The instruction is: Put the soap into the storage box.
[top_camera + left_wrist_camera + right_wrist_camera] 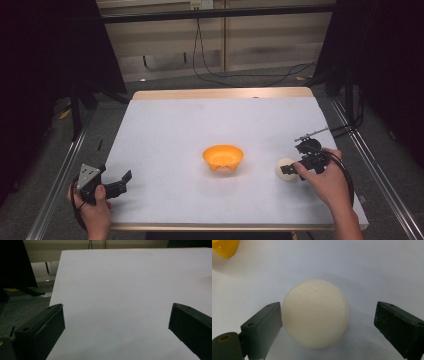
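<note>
Jaws of our left gripper (119, 182) stand wide apart over bare table (165, 130), well left of the orange bowl (223, 157). Right of the bowl, our right gripper (327, 322) straddles the cream ball (315, 313), unclamped, one pad beside it.

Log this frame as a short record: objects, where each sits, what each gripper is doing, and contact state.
surface: white table
cream ball: on the table at its right side, between the right gripper's jaws
orange bowl: upright, mid-table, left of the ball, apart from it
right gripper: open; one jaw at or almost at the ball, clear gap at the other
left gripper: open over bare table near the left front corner, nothing between its jaws
</note>
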`<state>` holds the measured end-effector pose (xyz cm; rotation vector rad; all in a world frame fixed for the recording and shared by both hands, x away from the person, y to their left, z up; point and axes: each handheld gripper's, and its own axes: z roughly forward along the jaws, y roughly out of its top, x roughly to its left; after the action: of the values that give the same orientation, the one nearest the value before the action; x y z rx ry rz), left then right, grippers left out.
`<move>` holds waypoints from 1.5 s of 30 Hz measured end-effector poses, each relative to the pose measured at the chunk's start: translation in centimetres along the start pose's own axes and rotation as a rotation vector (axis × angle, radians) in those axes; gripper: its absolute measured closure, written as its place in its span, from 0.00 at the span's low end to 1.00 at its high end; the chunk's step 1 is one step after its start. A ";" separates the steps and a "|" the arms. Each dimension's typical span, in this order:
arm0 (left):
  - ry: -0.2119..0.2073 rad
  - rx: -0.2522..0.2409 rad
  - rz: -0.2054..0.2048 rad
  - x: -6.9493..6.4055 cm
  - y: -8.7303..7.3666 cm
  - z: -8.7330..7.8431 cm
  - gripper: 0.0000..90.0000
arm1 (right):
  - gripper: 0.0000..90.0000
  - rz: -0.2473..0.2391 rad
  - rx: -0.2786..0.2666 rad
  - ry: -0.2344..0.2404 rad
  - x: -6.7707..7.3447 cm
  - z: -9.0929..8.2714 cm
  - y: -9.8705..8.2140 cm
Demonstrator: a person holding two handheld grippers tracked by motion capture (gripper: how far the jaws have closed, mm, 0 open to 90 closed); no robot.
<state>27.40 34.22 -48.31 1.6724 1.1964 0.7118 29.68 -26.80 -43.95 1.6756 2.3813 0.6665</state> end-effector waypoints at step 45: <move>0.002 0.000 0.001 -0.1 0.0 0.0 0.00 | 0.26 -0.049 0.062 0.025 1.5 1.8 0.0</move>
<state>27.42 34.16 -48.31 1.6729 1.1968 0.7148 29.78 -24.96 -45.33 1.6364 2.4763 0.6155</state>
